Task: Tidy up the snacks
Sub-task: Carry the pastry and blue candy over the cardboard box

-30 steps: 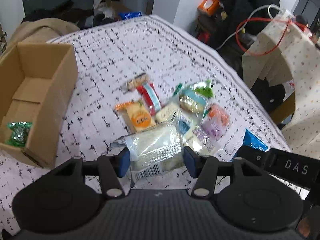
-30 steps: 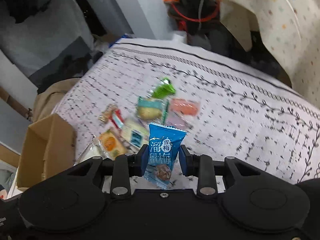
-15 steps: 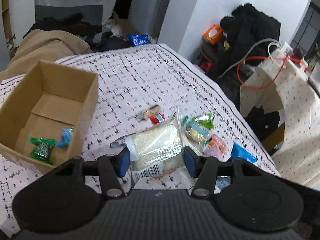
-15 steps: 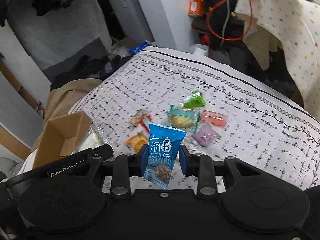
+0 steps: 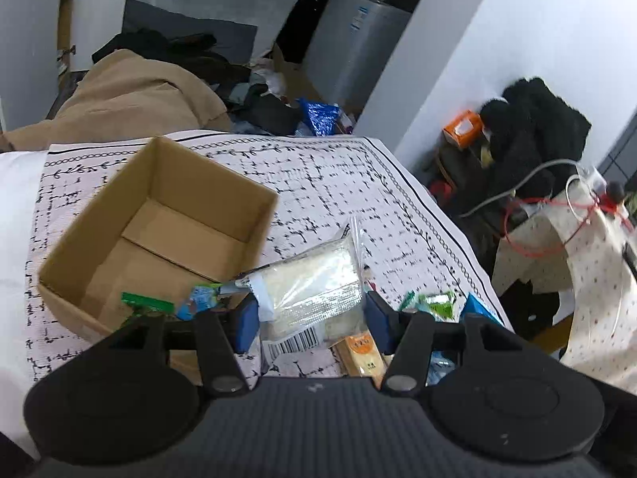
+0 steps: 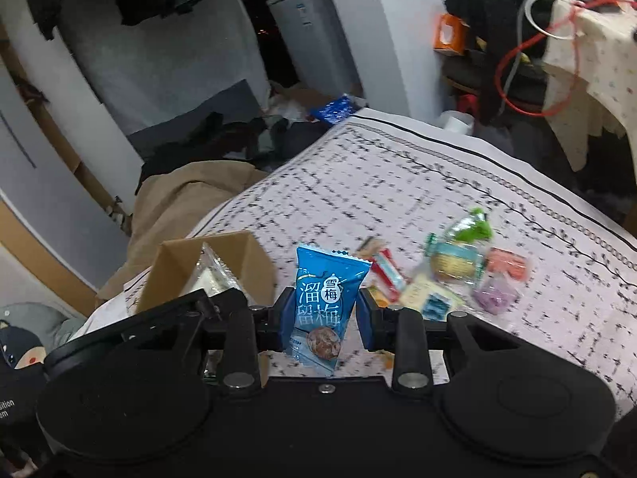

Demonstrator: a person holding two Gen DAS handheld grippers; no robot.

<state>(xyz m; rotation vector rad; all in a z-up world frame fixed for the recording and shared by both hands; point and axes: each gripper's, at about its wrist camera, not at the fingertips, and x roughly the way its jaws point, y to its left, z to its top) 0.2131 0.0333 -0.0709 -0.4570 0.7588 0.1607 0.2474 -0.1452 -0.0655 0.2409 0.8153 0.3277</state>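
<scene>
Left gripper [image 5: 310, 318] clamps a clear white-filled packet [image 5: 314, 283] beside the cardboard box [image 5: 159, 215], whose floor, with two small wrappers, only this view shows. Right gripper [image 6: 322, 314] pinches a blue plum-candy packet [image 6: 324, 302]; its view alone shows the loose snacks [image 6: 458, 267] on the patterned cloth [image 6: 398, 183].

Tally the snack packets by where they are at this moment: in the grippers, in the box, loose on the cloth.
Held: 2, the clear white packet in the left gripper and the blue packet in the right gripper
In the cardboard box: 2 visible, the green wrapper and the light-blue wrapper
Loose packets on the cloth: about 8, blurred
Total: about 12
</scene>
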